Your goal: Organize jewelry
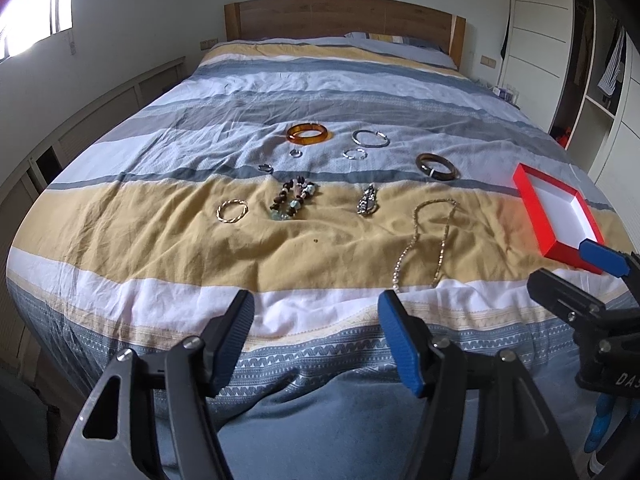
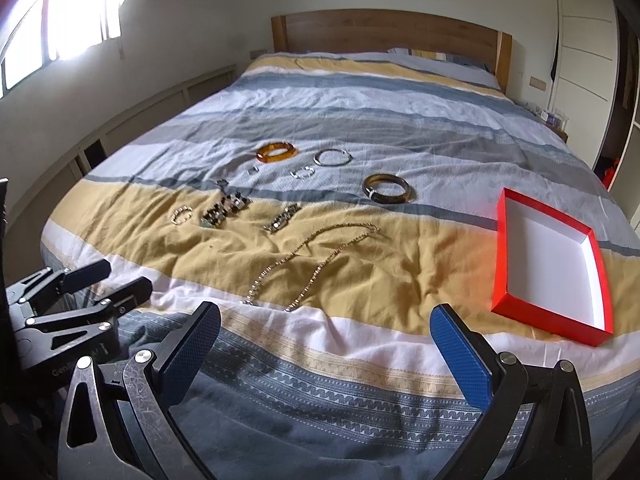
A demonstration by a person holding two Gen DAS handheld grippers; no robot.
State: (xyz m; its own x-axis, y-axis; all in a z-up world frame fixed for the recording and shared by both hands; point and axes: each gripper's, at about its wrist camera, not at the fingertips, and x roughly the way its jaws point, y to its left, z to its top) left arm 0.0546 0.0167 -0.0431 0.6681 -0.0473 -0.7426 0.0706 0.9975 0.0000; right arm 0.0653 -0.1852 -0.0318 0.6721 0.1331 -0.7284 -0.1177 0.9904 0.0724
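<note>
Jewelry lies spread on the striped bedspread [image 1: 160,240]. An amber bangle [image 1: 309,134] [image 2: 277,151], a silver bangle [image 1: 371,138] [image 2: 333,157], a dark brown bangle [image 1: 436,166] [image 2: 387,188], a gold bracelet [image 1: 232,211], a beaded bracelet [image 1: 294,198] [image 2: 225,209], a silver bracelet [image 1: 367,200] and a long chain necklace [image 1: 424,244] [image 2: 312,260] lie apart. An empty red box [image 1: 560,220] [image 2: 554,264] with a white inside sits at the right. My left gripper [image 1: 316,340] and right gripper [image 2: 324,344] are open and empty at the bed's near edge.
Small silver rings [image 1: 296,153] [image 1: 355,153] lie between the bangles. A wooden headboard [image 1: 344,16] stands at the far end. White wardrobes [image 1: 536,40] line the right wall, low cabinets [image 1: 100,120] the left. The left gripper also shows in the right wrist view [image 2: 104,284].
</note>
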